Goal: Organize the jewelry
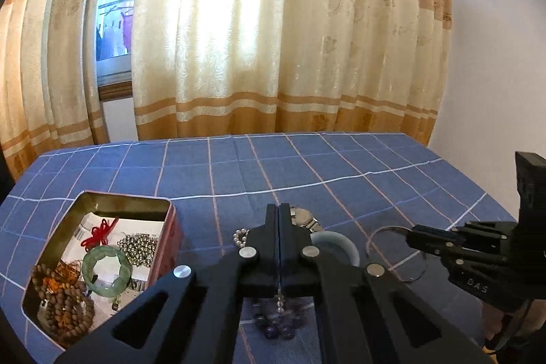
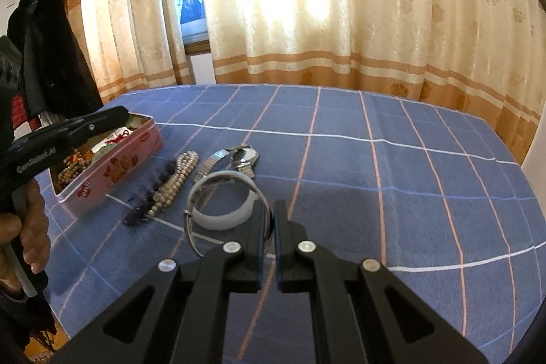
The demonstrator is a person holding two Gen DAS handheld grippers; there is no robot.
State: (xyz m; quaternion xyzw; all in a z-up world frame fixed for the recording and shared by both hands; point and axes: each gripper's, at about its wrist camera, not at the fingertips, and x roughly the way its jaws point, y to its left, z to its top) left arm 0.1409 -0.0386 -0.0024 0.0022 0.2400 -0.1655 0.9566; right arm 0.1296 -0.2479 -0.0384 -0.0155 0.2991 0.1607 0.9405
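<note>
Jewelry tin point(image 1: 102, 203) contents show only to the left camera.

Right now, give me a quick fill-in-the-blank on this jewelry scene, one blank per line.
1. The thin silver bangle is pinched by the ___ gripper's jaws.
2. The green bangle lies inside the pink ___.
3. The wristwatch lies on a checked cloth whose main colour is ___.
4. The left gripper has its jaws ___.
Missing words: right; tin; blue; shut
</note>
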